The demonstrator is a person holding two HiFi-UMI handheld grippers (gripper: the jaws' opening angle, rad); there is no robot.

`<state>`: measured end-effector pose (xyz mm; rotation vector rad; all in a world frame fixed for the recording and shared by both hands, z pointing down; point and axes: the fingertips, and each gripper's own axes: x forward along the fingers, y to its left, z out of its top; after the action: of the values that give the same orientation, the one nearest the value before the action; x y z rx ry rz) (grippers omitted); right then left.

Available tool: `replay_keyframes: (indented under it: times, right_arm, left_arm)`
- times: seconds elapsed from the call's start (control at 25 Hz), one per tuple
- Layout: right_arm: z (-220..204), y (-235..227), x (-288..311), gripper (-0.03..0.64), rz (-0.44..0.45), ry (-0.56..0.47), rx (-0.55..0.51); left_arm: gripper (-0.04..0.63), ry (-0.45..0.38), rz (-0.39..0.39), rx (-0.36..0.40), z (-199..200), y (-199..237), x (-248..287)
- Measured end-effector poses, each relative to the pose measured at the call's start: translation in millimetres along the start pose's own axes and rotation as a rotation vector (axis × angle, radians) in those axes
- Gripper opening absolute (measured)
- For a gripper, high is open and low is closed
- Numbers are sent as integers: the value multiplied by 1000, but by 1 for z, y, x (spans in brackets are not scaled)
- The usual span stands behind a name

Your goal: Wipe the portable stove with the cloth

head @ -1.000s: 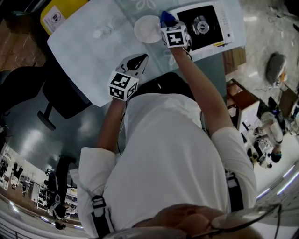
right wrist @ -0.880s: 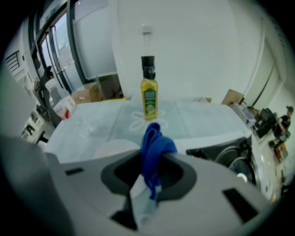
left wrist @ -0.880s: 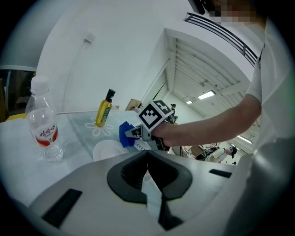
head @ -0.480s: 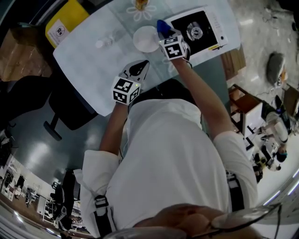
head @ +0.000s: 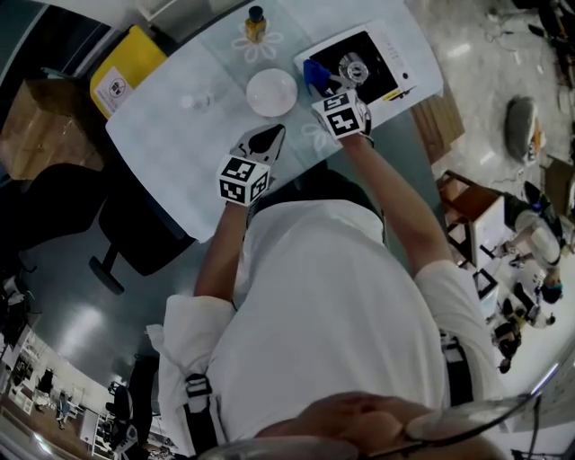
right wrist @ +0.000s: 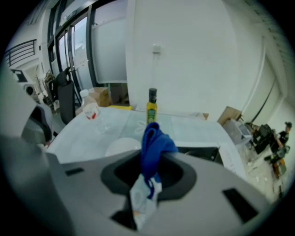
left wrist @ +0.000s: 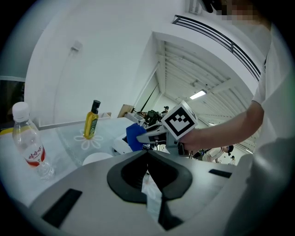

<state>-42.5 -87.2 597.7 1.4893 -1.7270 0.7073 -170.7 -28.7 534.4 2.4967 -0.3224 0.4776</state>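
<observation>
Head view: a portable stove (head: 409, 56) with a white body and a black top panel stands at the far right end of the pale table (head: 171, 153), with the person's right arm stretched toward it.
Cloth: the crumpled blue cloth (head: 314, 74) sits at the stove's left edge, right by the black panel; whether it presses on the surface I cannot tell.
Step in hand: to my judgement the wipe is at its start or an early stroke, since the cloth sits at the margin and not over the burner (head: 350, 66).
Next move: it likely calls for pressing the cloth flat onto the black top and drawing it across toward the burner and the control side, keeping the jaw tips off the panel.
Right gripper (right wrist: 151, 161): jaws closed tight on a fold of the blue cloth, which bunches up and out beyond the tips.
Left gripper (left wrist: 148, 159): jaws drawn together with nothing between them; it hangs above the table's near edge, well apart from the stove, taking no part.
Nearby: a round white plate (head: 271, 92) lies just left of the stove, close to the cloth; a yellow oil bottle (head: 256, 22) stands beyond it and a clear plastic water bottle (head: 196, 101) further left.
Risk: a wide stroke leftward could nudge the plate.
</observation>
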Motion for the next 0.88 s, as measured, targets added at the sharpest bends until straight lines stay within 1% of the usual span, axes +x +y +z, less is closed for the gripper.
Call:
replay_keyframes:
  times: [0.2, 0.44, 0.64, 0.76, 0.88]
  right_arm:
    - [-1, -6, -34, 106, -10, -39, -39]
    - [-4, -16, -62, 106, -16, -69, -42]
    - [-10, -29, -79, 106, -16, -99, -34]
    - [-18, -40, -85, 106, -13, -112, -28]
    - [-25, -55, -88, 106, -12, -114, -21]
  left_arm:
    - [32, 2, -4, 27, 6, -12, -3]
    - [32, -5, -9, 43, 22, -26, 0]
    - [32, -1, -10, 67, 35, -43, 13]
    - [32, -9, -9, 71, 42, -53, 26]
    - [32, -16, 9, 68, 48, -57, 40]
